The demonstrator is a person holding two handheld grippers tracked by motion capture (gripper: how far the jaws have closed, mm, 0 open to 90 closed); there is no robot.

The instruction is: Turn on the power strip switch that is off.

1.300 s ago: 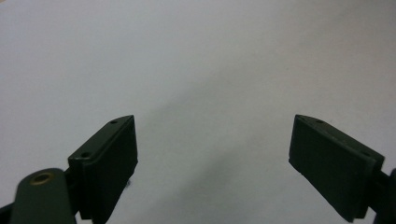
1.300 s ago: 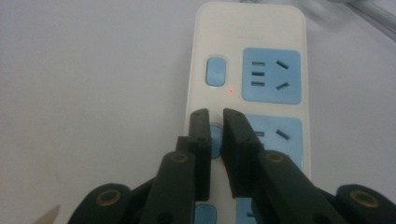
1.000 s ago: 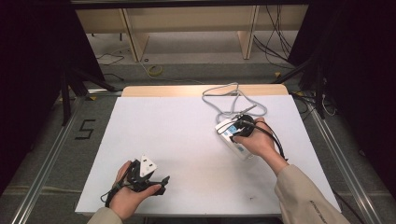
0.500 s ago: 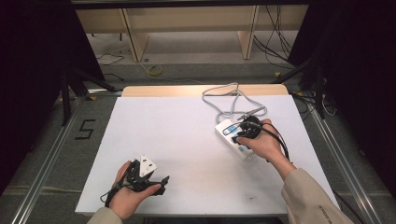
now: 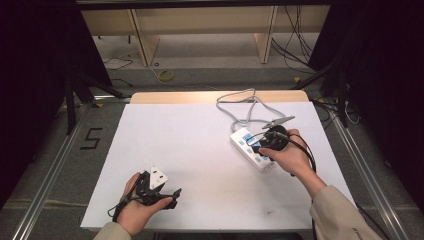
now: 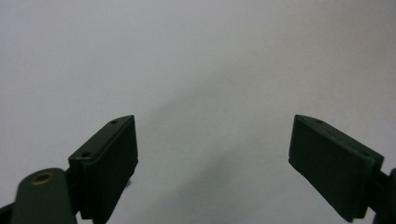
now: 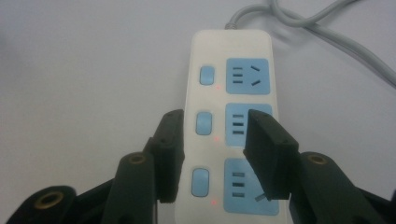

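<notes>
Looking along the right gripper [image 7: 212, 149], its camera reveals three blue switches and sockets on the white power strip [image 7: 233, 84], jaws parted over the strip. From above, the strip [image 5: 246, 141] lies right of centre on the table [image 5: 190, 135]. The left gripper [image 6: 212, 158], near-left, is spread wide, empty.

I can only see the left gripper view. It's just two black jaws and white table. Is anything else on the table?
Observer: Yes, a white power strip lies on the table's right side.
Operator: Is someone touching it?
Observer: The right gripper is over it, jaws apart, one on each side of the middle switch.
Operator: Does it have a wire?
Observer: Yes, a grey cord loops from it toward the table's far edge.
</notes>
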